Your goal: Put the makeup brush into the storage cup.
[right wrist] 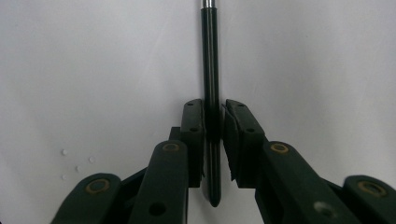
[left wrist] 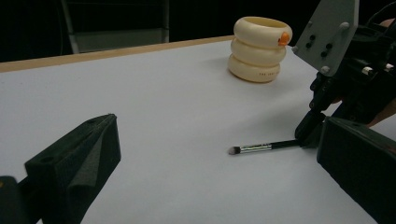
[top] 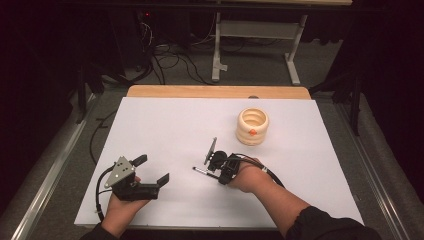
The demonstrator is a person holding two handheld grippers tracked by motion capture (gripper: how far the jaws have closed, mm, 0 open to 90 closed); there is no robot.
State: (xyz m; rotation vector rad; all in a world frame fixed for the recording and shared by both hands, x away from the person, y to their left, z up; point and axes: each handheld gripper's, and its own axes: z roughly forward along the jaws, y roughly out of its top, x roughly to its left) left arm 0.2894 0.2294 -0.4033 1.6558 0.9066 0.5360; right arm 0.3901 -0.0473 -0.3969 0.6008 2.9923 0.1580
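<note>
Right gripper (right wrist: pixel 214 135) is pinching the brush (right wrist: pixel 209 70) handle lengthwise between its jaws; left gripper (top: pixel 152 172) is sitting spread, well apart.

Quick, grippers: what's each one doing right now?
Left gripper: open, holding nothing, resting over the table.
Right gripper: jaws closed on the black handle of the makeup brush, which lies on the table.
</note>
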